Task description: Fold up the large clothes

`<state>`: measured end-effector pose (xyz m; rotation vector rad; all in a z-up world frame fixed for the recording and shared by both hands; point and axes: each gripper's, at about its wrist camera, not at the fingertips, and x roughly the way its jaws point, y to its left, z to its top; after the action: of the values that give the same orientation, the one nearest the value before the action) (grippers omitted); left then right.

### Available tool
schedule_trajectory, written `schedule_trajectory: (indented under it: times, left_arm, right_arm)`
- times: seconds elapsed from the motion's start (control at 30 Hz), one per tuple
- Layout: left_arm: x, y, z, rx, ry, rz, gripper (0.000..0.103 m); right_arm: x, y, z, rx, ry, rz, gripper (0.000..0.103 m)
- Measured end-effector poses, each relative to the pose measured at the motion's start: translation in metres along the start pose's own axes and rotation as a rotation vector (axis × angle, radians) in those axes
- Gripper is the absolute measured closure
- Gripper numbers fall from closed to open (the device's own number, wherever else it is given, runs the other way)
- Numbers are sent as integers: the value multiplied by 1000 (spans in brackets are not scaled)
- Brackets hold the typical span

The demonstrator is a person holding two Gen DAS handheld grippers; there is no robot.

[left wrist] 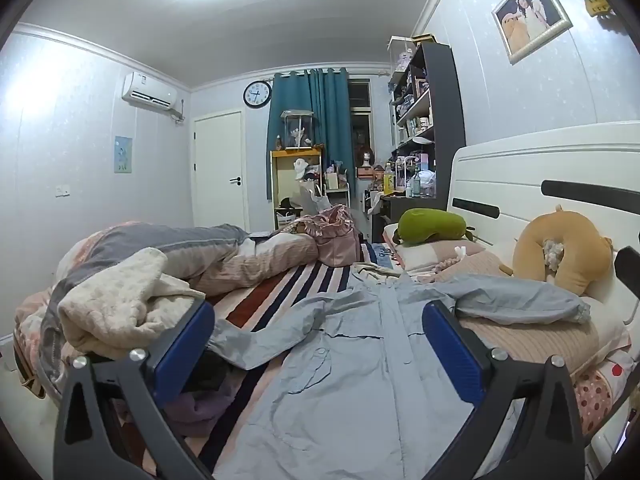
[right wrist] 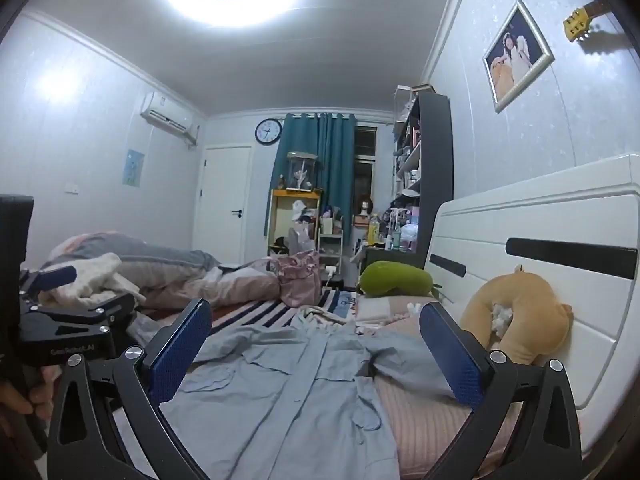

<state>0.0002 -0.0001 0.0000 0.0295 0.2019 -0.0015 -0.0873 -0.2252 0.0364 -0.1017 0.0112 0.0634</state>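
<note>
With both sets of jaws apart and holding nothing, I'd bring the left gripper (left wrist: 316, 344) and right gripper (right wrist: 316, 356) down to pinch the sleeves of the jacket (left wrist: 352, 360) spread mid-bed (left wrist: 256, 304), near the headboard (right wrist: 532, 240).

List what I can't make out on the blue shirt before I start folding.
- Hem of the blue shirt: cut off by the bottom edge in both wrist views.
- Its left cuff: left wrist view, behind the left gripper finger.
- Its right sleeve: right wrist view, partly behind the right gripper finger.
</note>
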Motion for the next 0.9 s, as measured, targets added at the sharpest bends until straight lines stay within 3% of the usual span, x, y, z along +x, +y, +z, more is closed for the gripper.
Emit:
schedule_trajectory:
  times: [0.53,0.77,0.9]
  left_arm:
    - [3,-7,0,-9,0,-2,1]
    - [-3,-40,-2,1,2,-16,1]
    - [-1,-40,-2,-3,4,-22,1]
  right_arm:
    - [-1,0,-10,8,1,-24,0]
    - [0,-2,-16,21,8,-20,0]
    - [0,-3,-13,23,11,-21,0]
